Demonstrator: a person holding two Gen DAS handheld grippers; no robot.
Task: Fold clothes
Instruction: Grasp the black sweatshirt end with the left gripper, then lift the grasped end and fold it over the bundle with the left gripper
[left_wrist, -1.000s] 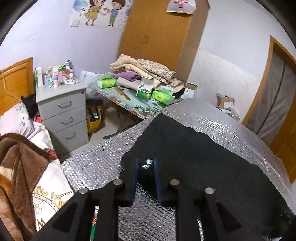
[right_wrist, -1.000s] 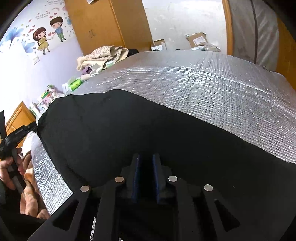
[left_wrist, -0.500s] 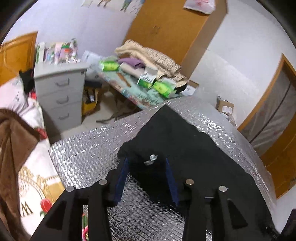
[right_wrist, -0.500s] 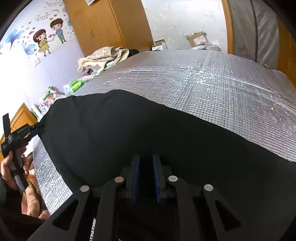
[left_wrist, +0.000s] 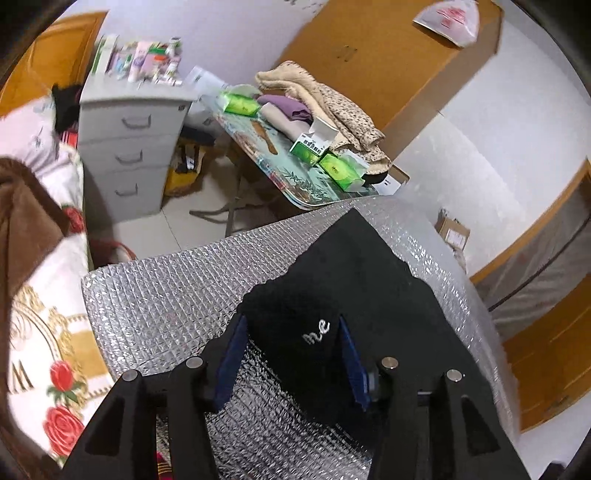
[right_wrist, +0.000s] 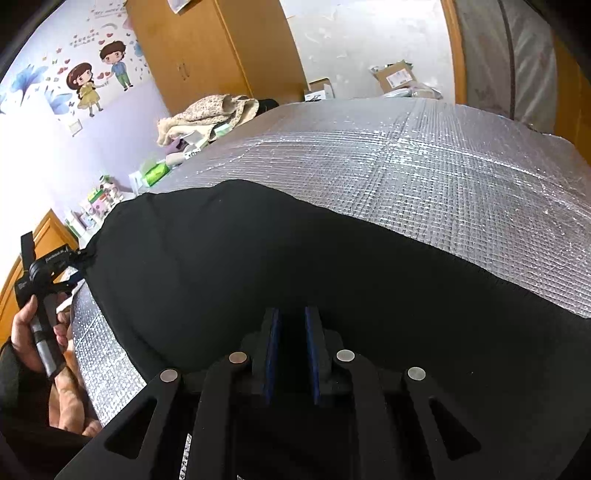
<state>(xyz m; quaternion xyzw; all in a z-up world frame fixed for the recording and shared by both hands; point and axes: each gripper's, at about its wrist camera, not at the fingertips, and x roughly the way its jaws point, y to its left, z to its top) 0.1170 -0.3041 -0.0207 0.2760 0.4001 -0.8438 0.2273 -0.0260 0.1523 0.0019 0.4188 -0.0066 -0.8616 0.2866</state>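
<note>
A black garment (left_wrist: 351, 277) lies spread on a silver quilted mat (left_wrist: 159, 295). Its near corner, with small white stitched letters (left_wrist: 316, 332), rests on the mat between the blue pads of my left gripper (left_wrist: 291, 325). That gripper is open wide and its pads stand clear of the cloth. In the right wrist view the garment (right_wrist: 258, 258) covers the near half of the mat (right_wrist: 406, 166). My right gripper (right_wrist: 293, 314) is shut on a fold of its near edge. At the far left of this view a hand (right_wrist: 33, 332) holds the left gripper (right_wrist: 79, 258) by the garment's corner.
A grey drawer cabinet (left_wrist: 129, 147) topped with bottles stands beyond the mat. Next to it is a folding table (left_wrist: 295, 195) with green tissue packs and piled clothes. A bed with a floral quilt (left_wrist: 44, 332) is on the left and a wooden wardrobe (left_wrist: 369, 66) behind.
My left gripper's jaws went from shut on the garment's corner to wide open, and the corner now lies loose on the mat. That gripper also sank and rolled. The right gripper kept still.
</note>
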